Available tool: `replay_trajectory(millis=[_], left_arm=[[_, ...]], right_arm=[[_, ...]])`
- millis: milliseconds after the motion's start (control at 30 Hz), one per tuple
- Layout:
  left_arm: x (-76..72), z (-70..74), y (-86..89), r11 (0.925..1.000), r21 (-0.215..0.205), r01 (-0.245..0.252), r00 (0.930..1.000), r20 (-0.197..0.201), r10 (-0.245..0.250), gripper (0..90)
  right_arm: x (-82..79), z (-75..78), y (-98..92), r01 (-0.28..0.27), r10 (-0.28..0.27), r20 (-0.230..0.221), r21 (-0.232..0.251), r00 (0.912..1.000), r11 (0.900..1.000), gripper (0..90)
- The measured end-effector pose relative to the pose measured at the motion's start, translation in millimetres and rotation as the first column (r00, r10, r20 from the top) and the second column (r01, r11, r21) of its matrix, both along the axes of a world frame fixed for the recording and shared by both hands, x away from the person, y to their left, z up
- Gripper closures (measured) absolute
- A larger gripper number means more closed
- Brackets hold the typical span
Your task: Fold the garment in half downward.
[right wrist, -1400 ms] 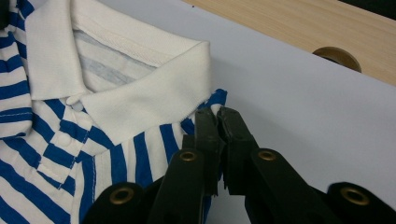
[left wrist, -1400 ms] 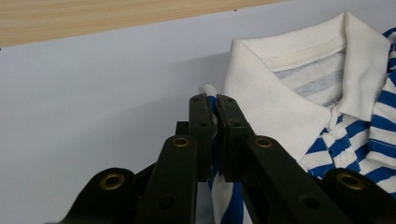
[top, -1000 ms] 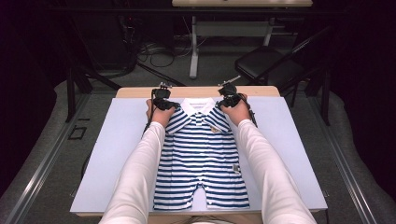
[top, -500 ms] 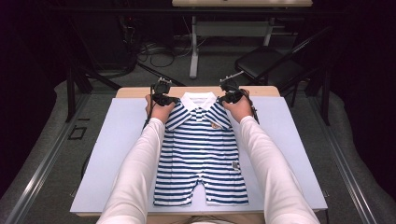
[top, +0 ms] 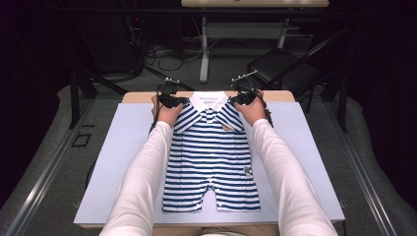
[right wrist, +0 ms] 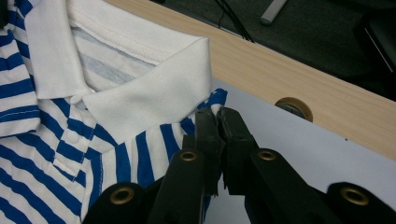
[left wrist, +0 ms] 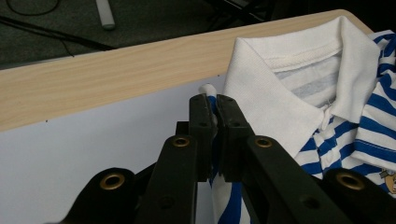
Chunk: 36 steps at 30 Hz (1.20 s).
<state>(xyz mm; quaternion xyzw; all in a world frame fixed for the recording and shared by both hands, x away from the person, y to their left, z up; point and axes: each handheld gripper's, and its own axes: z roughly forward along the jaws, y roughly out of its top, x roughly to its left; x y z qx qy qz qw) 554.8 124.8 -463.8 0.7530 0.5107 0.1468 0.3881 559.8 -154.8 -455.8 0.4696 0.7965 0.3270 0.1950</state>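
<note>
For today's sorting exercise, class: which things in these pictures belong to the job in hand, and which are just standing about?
In the job:
- striped baby romper, pinched at both shoulders
- left hand-held gripper, shut on its shoulder
- right hand-held gripper, shut on the other shoulder
- pale mat under the romper

Just standing about:
- black folding chair
- cables on the floor
- white table leg

One striped romper (top: 211, 152) lies on one tabletop (top: 123, 147), over one pale mat (top: 305, 147). It has one white collar (top: 209, 101) and two small patches (top: 226, 129) (top: 248, 170). Two hand-held grippers: left hand-held gripper (top: 173, 101), right hand-held gripper (top: 242, 98). Two white sleeves (top: 142, 182). One dark chair (top: 280, 69) stands behind.
</note>
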Motion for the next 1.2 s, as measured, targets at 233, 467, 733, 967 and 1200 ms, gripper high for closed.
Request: replay_trajectory(millis=[233,467,733,967,1200], left_arm=[[1.2,7.0,1.3,1.0000,-0.004,-0.001,0.9996,0.027,0.001,86.4],[2.4,12.4,2.3,0.9999,-0.008,-0.010,0.9993,0.036,0.010,86.4],[3.1,20.4,1.6,1.0000,-0.004,-0.007,0.9976,0.069,0.007,86.3],[5.8,28.2,2.1,0.9999,-0.008,-0.013,0.9958,0.091,0.013,86.4],[5.8,30.3,1.8,0.9999,-0.006,-0.011,0.9947,0.102,0.011,86.4]], right_arm=[[0.1,8.7,0.4,0.000,0.000,0.030,0.002,0.9995,1.000,87.2],[1.3,14.1,2.0,0.001,-0.001,0.051,0.000,0.9987,1.000,87.3],[1.6,23.5,2.0,0.005,-0.005,0.081,-0.001,0.9967,1.000,87.2],[3.1,30.6,2.4,0.011,-0.011,0.107,-0.001,0.9942,1.000,87.2],[4.0,32.3,2.9,0.010,-0.009,0.121,-0.009,0.9927,1.000,87.2]])
